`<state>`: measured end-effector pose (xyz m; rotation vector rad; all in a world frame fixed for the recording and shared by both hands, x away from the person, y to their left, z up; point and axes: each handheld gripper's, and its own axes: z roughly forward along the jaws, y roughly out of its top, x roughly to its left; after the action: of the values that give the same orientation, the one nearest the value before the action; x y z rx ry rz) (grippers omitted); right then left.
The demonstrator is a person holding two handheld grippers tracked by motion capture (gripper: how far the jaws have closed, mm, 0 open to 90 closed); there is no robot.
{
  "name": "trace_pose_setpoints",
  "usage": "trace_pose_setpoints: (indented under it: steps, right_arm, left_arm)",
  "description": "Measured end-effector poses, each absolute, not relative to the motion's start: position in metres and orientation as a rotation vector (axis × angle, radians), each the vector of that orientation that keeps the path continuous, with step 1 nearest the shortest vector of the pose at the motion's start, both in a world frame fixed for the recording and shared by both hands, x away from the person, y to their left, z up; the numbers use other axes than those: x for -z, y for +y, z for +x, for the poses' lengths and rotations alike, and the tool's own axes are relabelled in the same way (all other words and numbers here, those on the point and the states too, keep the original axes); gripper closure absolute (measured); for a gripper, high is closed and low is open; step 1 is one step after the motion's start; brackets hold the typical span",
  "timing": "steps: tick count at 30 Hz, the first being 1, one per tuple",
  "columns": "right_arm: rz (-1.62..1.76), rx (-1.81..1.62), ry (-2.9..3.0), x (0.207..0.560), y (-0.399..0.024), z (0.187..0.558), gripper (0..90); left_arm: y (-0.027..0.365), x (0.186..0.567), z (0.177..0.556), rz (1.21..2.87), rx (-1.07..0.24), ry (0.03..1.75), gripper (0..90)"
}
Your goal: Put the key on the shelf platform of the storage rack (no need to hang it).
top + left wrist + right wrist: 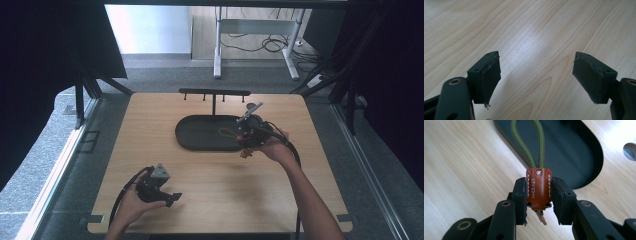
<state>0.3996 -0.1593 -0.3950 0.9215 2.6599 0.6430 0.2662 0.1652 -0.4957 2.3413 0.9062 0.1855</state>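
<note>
My right gripper is shut on a brown leather key fob. The fob's olive-green cord loop reaches out over a black oval tray, and a metal key tip hangs below the leather. In the high view the right gripper is held at the right end of the tray, with the cord loop over the tray's inside. My left gripper is open over bare wood, with nothing between its pads. In the high view the left gripper rests near the table's front left.
A black rack with several pegs stands on a post behind the tray. The light wooden table has dark curtains on both sides. A small silver round part sits on the wood beyond the tray.
</note>
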Motion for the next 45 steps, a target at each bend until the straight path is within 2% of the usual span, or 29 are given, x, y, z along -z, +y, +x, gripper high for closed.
trace_pose_setpoints:
  steps: [22,45]
  right_arm:
    - [0.924,-0.618,2.658,0.398,-0.132,0.46,66.2]
    - [0.9,-0.617,2.616,0.43,-0.122,0.481,65.6]
  left_arm:
    - [0.175,0.492,0.267,2.308,-0.19,0.921,23.2]
    - [0.171,0.493,0.266,2.316,-0.192,0.914,23.2]
